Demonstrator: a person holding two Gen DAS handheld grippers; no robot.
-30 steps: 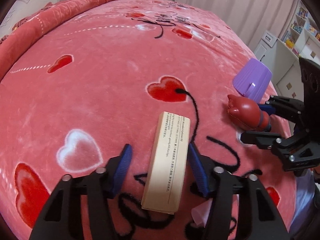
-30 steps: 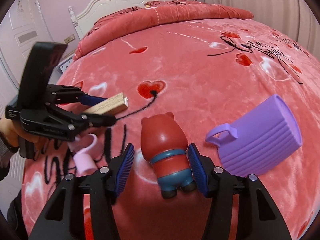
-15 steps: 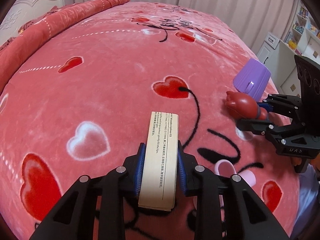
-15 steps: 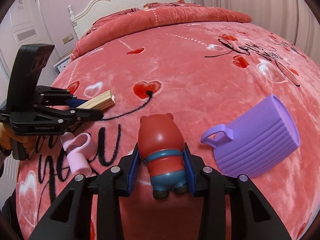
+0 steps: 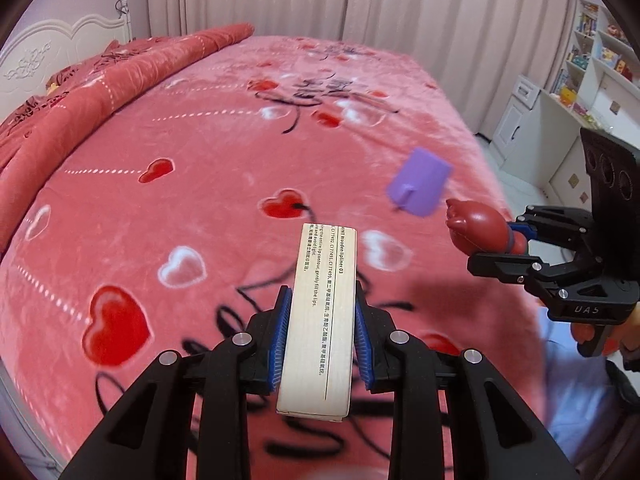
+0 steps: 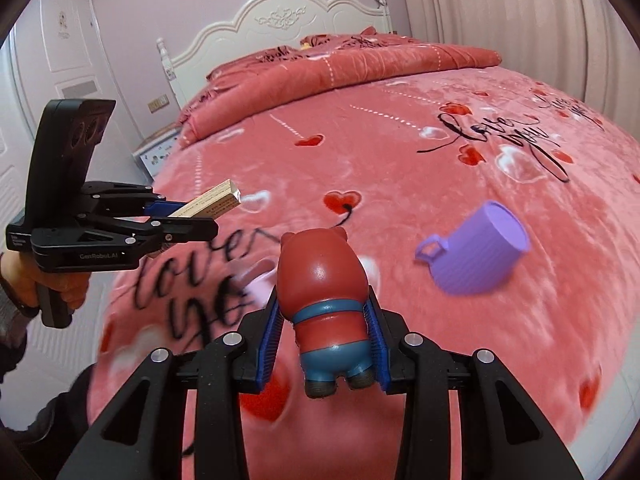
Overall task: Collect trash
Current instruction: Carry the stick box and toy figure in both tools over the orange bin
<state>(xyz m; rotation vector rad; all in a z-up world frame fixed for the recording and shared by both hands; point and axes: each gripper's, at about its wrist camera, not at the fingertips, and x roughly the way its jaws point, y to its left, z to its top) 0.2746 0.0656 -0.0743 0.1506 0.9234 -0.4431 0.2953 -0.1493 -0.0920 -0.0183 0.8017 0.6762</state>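
My left gripper (image 5: 320, 312) is shut on a long beige cardboard box (image 5: 322, 312) with printed text and holds it above the pink bed. The box also shows in the right wrist view (image 6: 212, 206), held by the left gripper (image 6: 188, 220). My right gripper (image 6: 324, 328) is shut on a red pig toy with blue trousers (image 6: 326, 300), lifted off the bed. In the left wrist view the right gripper (image 5: 516, 244) holds the toy (image 5: 478, 226) at the right. A purple ribbed cup (image 6: 478, 254) lies on its side on the blanket; the left wrist view shows it too (image 5: 420, 186).
The pink heart-pattern blanket (image 5: 200, 152) covers the bed. A rolled red quilt (image 6: 320, 76) and white headboard (image 6: 288, 20) are at the far end. A pale pink object (image 6: 256, 284) lies blurred by the toy. White shelves and drawers (image 5: 560, 112) stand right of the bed.
Both grippers closed on their objects, the left on the box and the right on the pig toy, then lifted them off the bed and drew back.
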